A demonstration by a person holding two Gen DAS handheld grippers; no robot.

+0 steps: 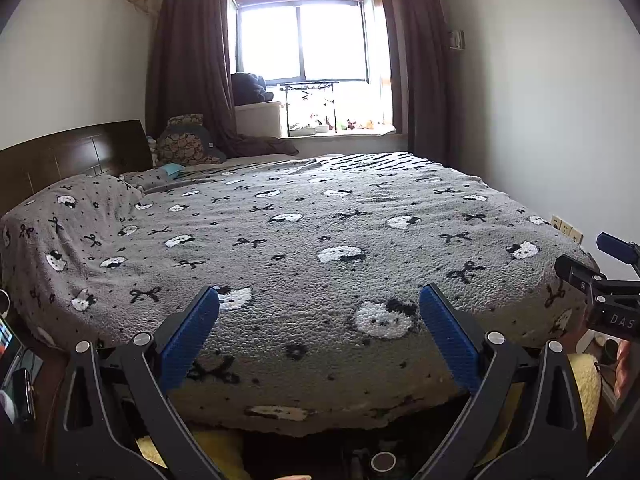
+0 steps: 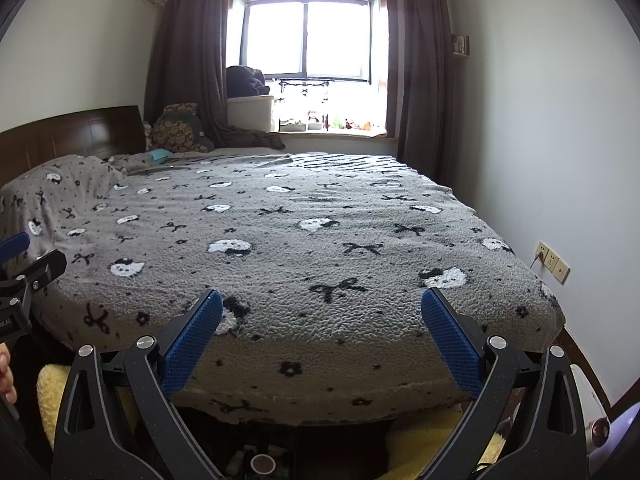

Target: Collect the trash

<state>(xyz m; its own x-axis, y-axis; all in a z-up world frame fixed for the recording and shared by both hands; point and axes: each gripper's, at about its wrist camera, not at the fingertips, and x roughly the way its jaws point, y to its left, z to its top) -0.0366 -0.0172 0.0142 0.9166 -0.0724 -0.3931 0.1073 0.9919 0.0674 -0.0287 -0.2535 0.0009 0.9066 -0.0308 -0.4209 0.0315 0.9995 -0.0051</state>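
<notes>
While both grippers are held level at the near edge of the bed (image 1: 320,240), neither is holding anything. No item of trash can be made out on the bedspread in either view.

Left to right in the left wrist view: a phone (image 1: 22,394) and other small items lie at the lower left edge, too cropped to identify further. A dark wooden headboard (image 1: 68,156) stands against the left wall, with a pillow (image 1: 80,208) under the grey cat-and-bow cover just in front of it. The left gripper (image 1: 320,320) has its blue-padded fingers (image 1: 192,332) spread wide apart, with only bedspread showing between them. Behind the bed, dark curtains (image 1: 188,60) flank a bright window (image 1: 304,40), and a patterned cushion (image 1: 180,144) rests at the far corner of the bed. At the far right edge, part of the right gripper is visible beside the bed.

In the right wrist view, the left gripper's fingertip enters at the far left edge. The right gripper (image 2: 322,320) is likewise wide open, its fingers empty, over the bed's near edge. A small round container (image 2: 262,462) sits on the floor below. Wall sockets (image 2: 552,260) are fixed on the right wall.
</notes>
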